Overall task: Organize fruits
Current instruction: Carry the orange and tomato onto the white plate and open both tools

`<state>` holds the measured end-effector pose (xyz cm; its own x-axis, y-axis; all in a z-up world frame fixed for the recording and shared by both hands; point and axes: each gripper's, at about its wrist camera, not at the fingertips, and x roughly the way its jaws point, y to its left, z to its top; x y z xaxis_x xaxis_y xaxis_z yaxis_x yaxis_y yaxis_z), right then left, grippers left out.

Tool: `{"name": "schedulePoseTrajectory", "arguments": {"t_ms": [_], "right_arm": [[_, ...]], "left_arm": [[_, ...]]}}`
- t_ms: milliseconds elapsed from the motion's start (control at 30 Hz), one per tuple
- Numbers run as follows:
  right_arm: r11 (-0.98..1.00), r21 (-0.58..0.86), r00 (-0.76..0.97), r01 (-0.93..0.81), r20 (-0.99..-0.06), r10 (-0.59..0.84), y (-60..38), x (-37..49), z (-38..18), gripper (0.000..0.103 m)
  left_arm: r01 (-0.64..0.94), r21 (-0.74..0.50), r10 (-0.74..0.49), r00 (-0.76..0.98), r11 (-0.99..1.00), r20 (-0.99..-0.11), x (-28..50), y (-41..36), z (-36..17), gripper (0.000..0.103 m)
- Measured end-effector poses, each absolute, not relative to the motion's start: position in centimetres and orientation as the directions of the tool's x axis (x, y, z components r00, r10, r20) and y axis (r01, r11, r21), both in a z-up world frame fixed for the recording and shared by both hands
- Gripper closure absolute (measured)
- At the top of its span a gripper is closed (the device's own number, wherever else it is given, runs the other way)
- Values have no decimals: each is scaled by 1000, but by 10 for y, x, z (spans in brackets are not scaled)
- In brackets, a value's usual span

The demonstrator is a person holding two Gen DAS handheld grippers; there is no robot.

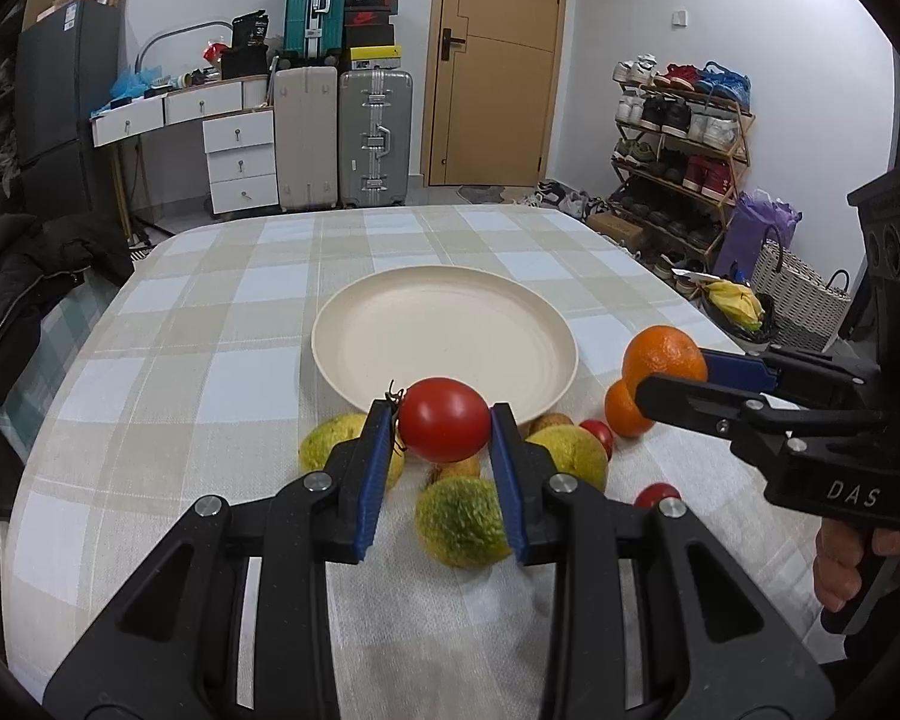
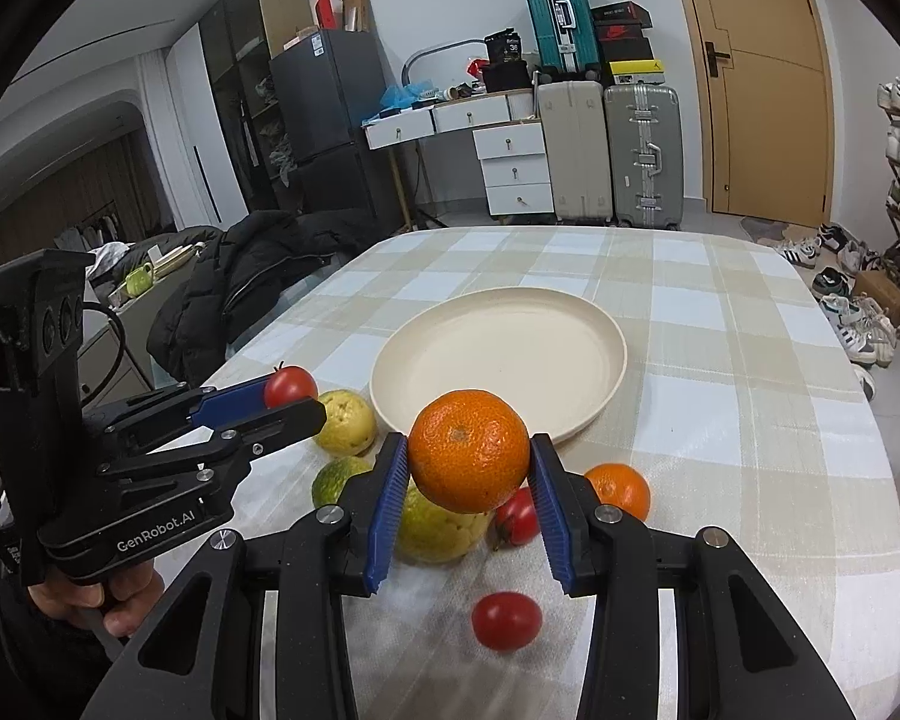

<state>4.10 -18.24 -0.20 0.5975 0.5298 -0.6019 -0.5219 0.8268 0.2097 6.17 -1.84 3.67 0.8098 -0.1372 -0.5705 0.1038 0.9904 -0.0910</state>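
My left gripper (image 1: 444,429) is shut on a red tomato (image 1: 444,427) and holds it above the fruit pile, just before the cream plate (image 1: 444,312). My right gripper (image 2: 468,459) is shut on a large orange (image 2: 468,450), lifted near the plate's (image 2: 582,312) near rim. On the cloth lie green-yellow guavas (image 1: 461,521) (image 2: 441,525), a smaller orange (image 1: 625,411) (image 2: 621,489) and small tomatoes (image 2: 506,621) (image 2: 519,517). The right gripper shows in the left wrist view (image 1: 672,384), and the left gripper in the right wrist view (image 2: 297,399).
The table has a checked cloth (image 1: 210,324) with a white towel (image 1: 450,612) under the fruit. A black jacket (image 1: 24,276) hangs off the left edge. Suitcases (image 1: 375,138), drawers and a shoe rack (image 1: 684,144) stand beyond the table.
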Motion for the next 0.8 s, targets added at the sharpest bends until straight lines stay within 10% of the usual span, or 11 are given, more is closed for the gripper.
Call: {"name": "schedulePoseTrajectory", "arguments": {"t_ms": [800], "right_arm": [[849,237,553,-473,-670,495,-166,87,-20,62]], "left_arm": [[76,-89,-115,766,993,-632,134,-27,7,74]]}}
